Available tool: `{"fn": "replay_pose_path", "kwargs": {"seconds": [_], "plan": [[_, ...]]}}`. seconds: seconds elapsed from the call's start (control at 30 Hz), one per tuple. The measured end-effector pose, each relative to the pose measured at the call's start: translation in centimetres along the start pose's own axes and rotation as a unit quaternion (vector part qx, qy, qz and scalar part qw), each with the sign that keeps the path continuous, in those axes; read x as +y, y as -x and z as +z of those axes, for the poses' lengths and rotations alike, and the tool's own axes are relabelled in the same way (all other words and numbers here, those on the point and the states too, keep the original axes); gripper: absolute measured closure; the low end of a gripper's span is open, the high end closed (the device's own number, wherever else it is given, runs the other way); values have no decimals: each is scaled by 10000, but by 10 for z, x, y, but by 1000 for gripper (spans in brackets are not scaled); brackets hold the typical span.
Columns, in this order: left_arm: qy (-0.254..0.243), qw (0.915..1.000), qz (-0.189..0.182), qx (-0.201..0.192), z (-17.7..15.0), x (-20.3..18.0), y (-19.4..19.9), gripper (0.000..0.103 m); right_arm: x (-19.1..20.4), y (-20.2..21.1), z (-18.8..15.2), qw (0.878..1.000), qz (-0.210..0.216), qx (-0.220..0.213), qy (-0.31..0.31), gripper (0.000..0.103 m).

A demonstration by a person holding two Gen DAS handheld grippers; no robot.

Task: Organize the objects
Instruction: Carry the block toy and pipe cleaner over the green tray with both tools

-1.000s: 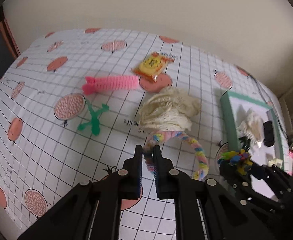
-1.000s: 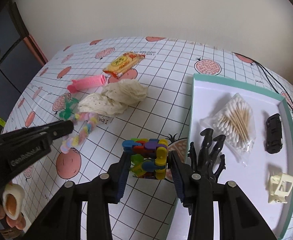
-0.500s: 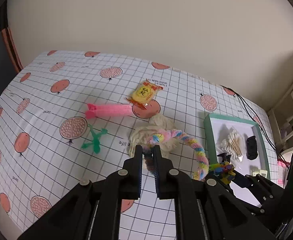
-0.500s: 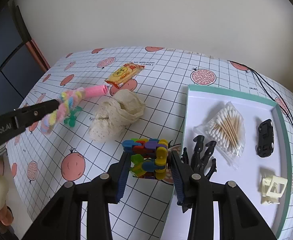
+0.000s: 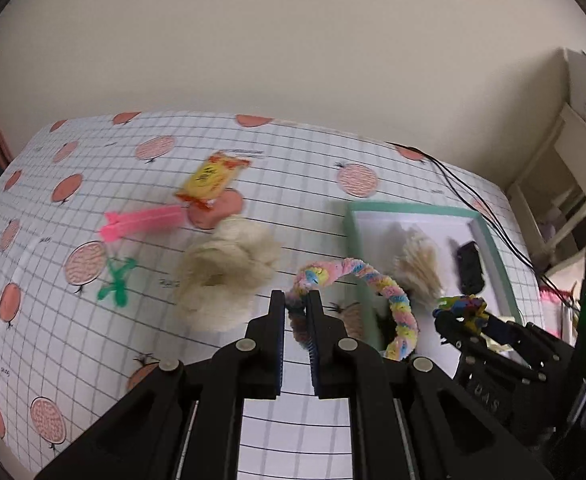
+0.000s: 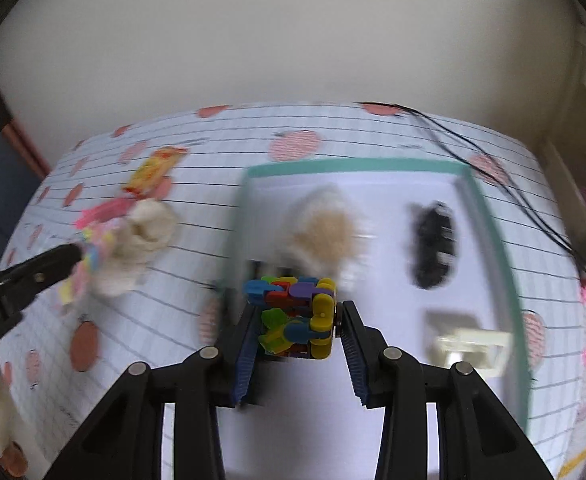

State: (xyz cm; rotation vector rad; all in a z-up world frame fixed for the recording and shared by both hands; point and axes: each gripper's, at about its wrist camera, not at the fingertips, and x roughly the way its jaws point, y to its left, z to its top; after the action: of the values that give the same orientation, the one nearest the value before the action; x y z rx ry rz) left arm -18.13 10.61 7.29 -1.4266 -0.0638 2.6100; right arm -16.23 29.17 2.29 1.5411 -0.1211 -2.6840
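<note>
My left gripper [image 5: 296, 300] is shut on a pastel rainbow fuzzy ring [image 5: 389, 292], held in the air left of the tray. Over the white tray with its teal rim [image 6: 493, 240], my right gripper [image 6: 299, 320] is shut on a block of colourful interlocked plastic pieces [image 6: 293, 316]. That block [image 5: 463, 306] and the right gripper also show at the right of the left wrist view. The left gripper and ring [image 6: 89, 256] appear at the left of the blurred right wrist view.
In the tray [image 5: 357, 216] lie a cotton swab pack [image 6: 325, 232], a black toy car [image 6: 433, 248] and a cream plastic piece [image 6: 473, 348]. On the grid tablecloth rest a cream cloth [image 5: 225, 276], pink clip [image 5: 141, 222], green figure [image 5: 117, 282] and yellow snack packet [image 5: 211, 178]. Black cables [image 5: 473, 196] run behind.
Both grippers have moved right toward the tray with their loads. The right gripper now hangs over the tray's inside, and the ring has lifted away from the cream cloth.
</note>
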Motion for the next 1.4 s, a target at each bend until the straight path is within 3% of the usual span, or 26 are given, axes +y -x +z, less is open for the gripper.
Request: {"fn": "replay_pose_path", "kwargs": {"seconds": [0.27, 0.5, 0.9, 1.23, 1.4], "plan": [[-554, 9981, -210, 155, -13, -57, -8, 93, -52, 9, -7, 9986, -380, 7, -356, 61], [-1313, 9900, -362, 377, -36, -113, -20, 93, -70, 8, -7, 9970, -351, 5, -684, 61], [-1436, 9873, -108, 672, -50, -121, -44, 92, -62, -1, -8, 9976, -208, 114, -655, 61], [-1461, 9862, -175, 760, -51, -121, -46, 91, -55, -4, -7, 9982, -97, 128, -574, 60], [-1466, 9860, -235, 753, -48, -121, -41, 85, -52, -1, -6, 9984, -81, 63, -550, 59]]}}
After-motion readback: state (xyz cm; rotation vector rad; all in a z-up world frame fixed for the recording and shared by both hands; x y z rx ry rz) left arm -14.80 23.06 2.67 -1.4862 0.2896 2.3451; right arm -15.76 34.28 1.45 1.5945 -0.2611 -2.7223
